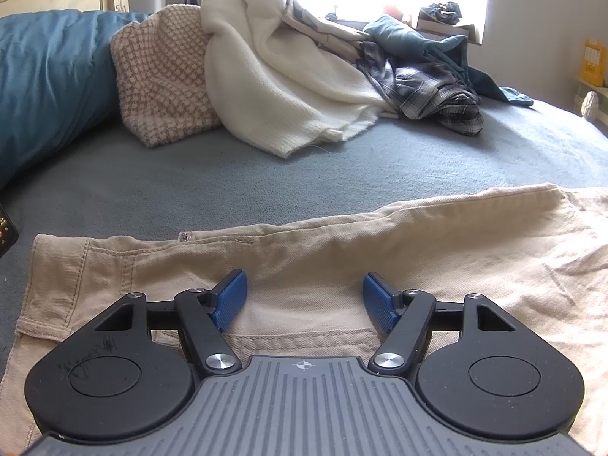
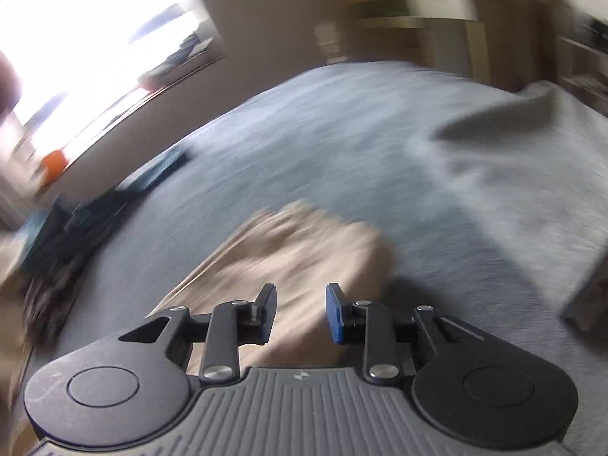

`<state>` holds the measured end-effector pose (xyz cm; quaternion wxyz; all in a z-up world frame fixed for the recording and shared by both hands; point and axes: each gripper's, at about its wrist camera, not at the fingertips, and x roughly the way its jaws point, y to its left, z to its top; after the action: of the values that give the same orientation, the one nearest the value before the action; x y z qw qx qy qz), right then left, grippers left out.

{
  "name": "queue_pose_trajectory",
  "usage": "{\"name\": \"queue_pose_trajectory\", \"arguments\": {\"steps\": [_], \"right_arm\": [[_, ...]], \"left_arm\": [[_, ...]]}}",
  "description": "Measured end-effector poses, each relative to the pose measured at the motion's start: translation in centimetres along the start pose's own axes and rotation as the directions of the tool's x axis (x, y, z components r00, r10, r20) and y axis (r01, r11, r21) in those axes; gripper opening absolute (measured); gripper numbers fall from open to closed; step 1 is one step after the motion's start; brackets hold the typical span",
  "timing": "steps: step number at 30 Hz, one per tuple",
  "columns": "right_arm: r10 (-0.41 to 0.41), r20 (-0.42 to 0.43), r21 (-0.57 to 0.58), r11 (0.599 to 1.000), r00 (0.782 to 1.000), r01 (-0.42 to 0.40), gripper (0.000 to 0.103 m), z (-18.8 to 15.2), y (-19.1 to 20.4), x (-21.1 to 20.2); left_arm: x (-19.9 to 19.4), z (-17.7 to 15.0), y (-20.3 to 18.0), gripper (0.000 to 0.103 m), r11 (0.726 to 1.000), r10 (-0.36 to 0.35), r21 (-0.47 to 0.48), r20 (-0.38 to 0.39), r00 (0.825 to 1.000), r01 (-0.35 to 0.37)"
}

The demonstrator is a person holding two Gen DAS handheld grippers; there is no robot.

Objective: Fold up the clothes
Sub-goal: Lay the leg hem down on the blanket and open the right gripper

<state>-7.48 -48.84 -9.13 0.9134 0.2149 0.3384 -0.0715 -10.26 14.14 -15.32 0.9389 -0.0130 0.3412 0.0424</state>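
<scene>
No legible text, label or brand found. Scribbled marks on the left gripper's [image 1: 304, 296] black disc, lower left, cannot be read.

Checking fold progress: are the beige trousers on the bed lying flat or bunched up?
Lying flat: the beige trousers are spread along the grey bed cover. How many layers thick, cannot tell.

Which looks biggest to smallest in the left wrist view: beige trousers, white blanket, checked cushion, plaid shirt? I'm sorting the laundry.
1. beige trousers, though nearest the camera
2. white blanket
3. checked cushion
4. plaid shirt, farther back, so unsure
</scene>
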Motion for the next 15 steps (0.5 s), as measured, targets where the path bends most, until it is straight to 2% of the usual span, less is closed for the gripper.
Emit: {"name": "queue_pose_trajectory", "arguments": {"steps": [2, 4, 6, 8, 11, 15], "right_arm": [[0.132, -0.069, -0.179, 0.973, 0.989, -0.143, 0.03, -2.0, 4.0, -0.2], [0.234, -0.155, -0.333, 0.902, 0.96, -0.273, 0.03, -4.5, 7.6, -0.5], [0.262, -0.231, -0.456, 0.821, 0.937, -0.342, 0.029, -7.1, 9.9, -0.4], [0.187, -0.287, -0.554, 0.768, 0.939, -0.322, 0.029, -9.2, 10.8, 0.6], [0.108, -0.281, -0.592, 0.763, 0.953, -0.261, 0.028, -9.8, 10.3, 1.6], [0.12, -0.191, -0.447, 0.873, 0.974, -0.195, 0.029, -5.1, 9.3, 0.6]], "left_arm": [[0.0, 0.0, 0.1, 0.069, 1.0, -0.003, -0.004, 0.0, 1.0, 0.003], [0.0, 0.0, 0.0, 0.069, 1.0, -0.002, -0.004, 0.003, 1.0, 0.002], [-0.1, -0.1, 0.0, 0.069, 1.0, -0.003, -0.005, 0.006, 1.0, 0.003], [0.0, -0.1, 0.1, 0.069, 1.0, -0.006, -0.008, 0.008, 1.0, 0.006], [-0.1, -0.1, 0.2, 0.069, 1.0, -0.009, -0.01, 0.011, 1.0, 0.009], [-0.1, -0.2, 0.2, 0.07, 1.0, -0.011, -0.012, 0.014, 1.0, 0.011]]}}
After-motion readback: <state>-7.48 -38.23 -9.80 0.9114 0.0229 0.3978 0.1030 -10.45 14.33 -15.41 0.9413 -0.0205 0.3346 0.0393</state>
